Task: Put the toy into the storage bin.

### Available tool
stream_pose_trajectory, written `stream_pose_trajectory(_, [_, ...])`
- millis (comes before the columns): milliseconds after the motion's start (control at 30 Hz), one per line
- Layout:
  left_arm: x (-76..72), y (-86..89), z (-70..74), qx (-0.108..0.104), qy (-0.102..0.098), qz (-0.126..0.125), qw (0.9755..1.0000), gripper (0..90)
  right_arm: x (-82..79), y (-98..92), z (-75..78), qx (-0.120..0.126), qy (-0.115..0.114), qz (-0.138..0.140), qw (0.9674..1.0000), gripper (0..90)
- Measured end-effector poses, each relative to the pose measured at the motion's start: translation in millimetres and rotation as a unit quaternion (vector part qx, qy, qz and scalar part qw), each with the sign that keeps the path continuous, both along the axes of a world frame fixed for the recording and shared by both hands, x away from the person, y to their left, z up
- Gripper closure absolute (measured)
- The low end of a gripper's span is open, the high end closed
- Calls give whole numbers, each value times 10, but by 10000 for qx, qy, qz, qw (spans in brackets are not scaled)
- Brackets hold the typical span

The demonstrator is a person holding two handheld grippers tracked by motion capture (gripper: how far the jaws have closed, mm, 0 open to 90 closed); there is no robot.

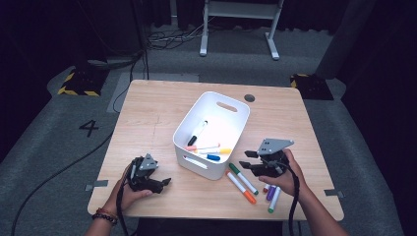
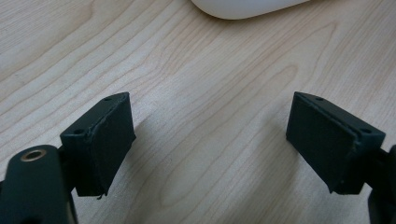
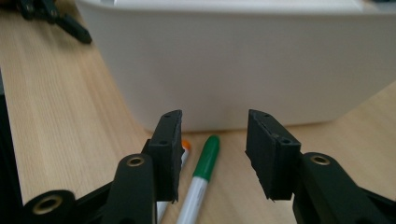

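On the wooden table [image 1: 162,108] stands a white bin [image 1: 231,118] with handle slots, and inside it lie several markers: a black-capped one [image 1: 197,132] toward the far side, then a pink one, a yellow one and a blue one [image 1: 213,157] near the front wall.

The right tongs [image 1: 246,160] hover just beside the bin's near right corner, held in the person's right hand [image 1: 282,178]. Their jaws stand partly apart with nothing pressed between them. In the right gripper view they point at the bin's wall, and the green-capped marker [image 3: 205,163] lies on the table below the gap, its cap close to the bin. An orange-tipped marker [image 3: 185,145] lies just beside it, partly hidden behind one jaw. In the high view, these two lie side by side in front of the bin, with purple and green markers [image 1: 272,194] near the right hand.

The left tongs [image 1: 164,183] rest low over bare table left of the bin, jaws wide apart and empty.
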State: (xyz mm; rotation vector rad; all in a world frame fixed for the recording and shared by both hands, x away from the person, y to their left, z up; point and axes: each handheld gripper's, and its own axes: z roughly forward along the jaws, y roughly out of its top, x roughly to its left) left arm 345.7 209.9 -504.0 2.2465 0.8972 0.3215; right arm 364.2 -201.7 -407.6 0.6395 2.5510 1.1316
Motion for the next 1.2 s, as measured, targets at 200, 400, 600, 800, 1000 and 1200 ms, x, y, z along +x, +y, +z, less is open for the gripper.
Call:
stream_pose_trajectory(200, [0, 0, 0, 2, 0, -2, 10000, 153, 29, 76, -392, -223, 345, -36, 9991, 565])
stream_pose_trajectory(400, [-4, 0, 1, -3, 4, 19, 10000, 154, 135, 116, -628, -483, 532, -104, 9974, 592])
stream_pose_trajectory(600, [-5, -2, -2, -32, 31, 9, 10000, 154, 208, 133, -766, -512, 763, -282, 9954, 603])
stream_pose_trajectory(800, [-5, -2, -2, -32, 27, 9, 10000, 154, 282, 100, -793, -386, 849, -481, 9945, 675])
stream_pose_trajectory(1000, [-5, -2, -3, -34, 34, 7, 10000, 154, 283, 97, -806, -372, 691, -604, 9951, 747])
stream_pose_trajectory(1200, [-5, -1, 0, -11, -2, 12, 10000, 154, 284, 66, -801, -331, 714, -669, 9947, 749])
